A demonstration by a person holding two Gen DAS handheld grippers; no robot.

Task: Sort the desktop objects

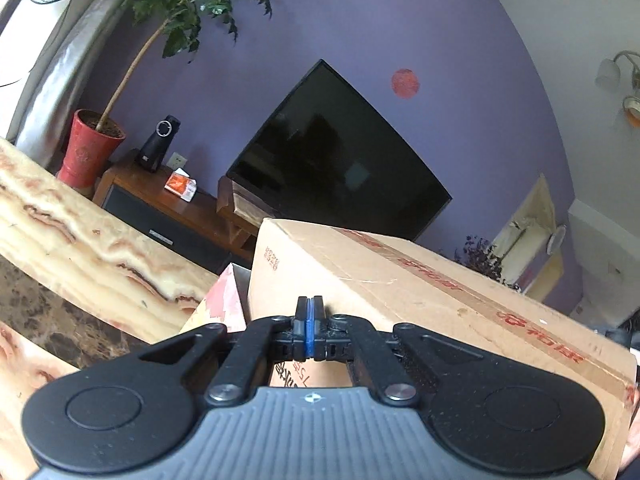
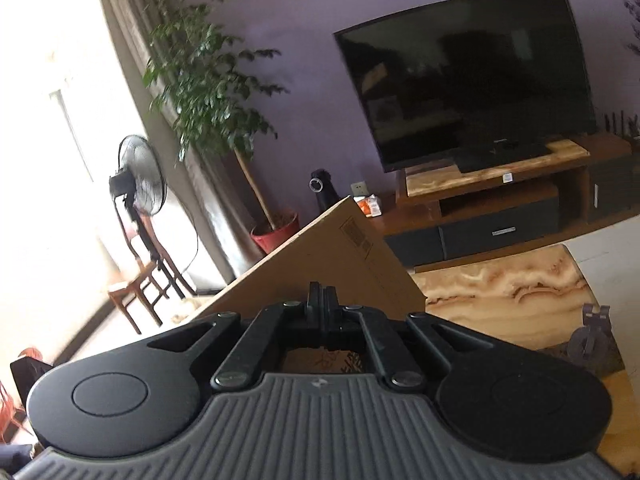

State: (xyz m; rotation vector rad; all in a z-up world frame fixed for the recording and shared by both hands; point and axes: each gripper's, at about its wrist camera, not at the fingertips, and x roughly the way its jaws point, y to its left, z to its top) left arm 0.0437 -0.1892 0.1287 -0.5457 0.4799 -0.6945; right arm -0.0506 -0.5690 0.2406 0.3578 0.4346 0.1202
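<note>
A large brown cardboard box (image 1: 420, 292) with red tape fills the middle of the left wrist view, right in front of my left gripper (image 1: 309, 308). That gripper is shut, its blue-lined pads pressed together with nothing between them. In the right wrist view the same cardboard box (image 2: 332, 264) rises tilted ahead of my right gripper (image 2: 321, 296), which is also shut and empty. A pink and white patterned packet (image 1: 226, 300) peeks out left of the box. A small dark figure-like object (image 2: 592, 332) stands on the marble table at the right.
The marble-patterned table (image 1: 80, 248) runs along the left. Beyond it are a TV (image 1: 340, 156) on a wooden stand (image 2: 500, 216), a potted tree in a red pot (image 1: 88, 148), a black speaker (image 1: 158, 144), a standing fan (image 2: 138, 184) and a wooden chair (image 2: 136, 288).
</note>
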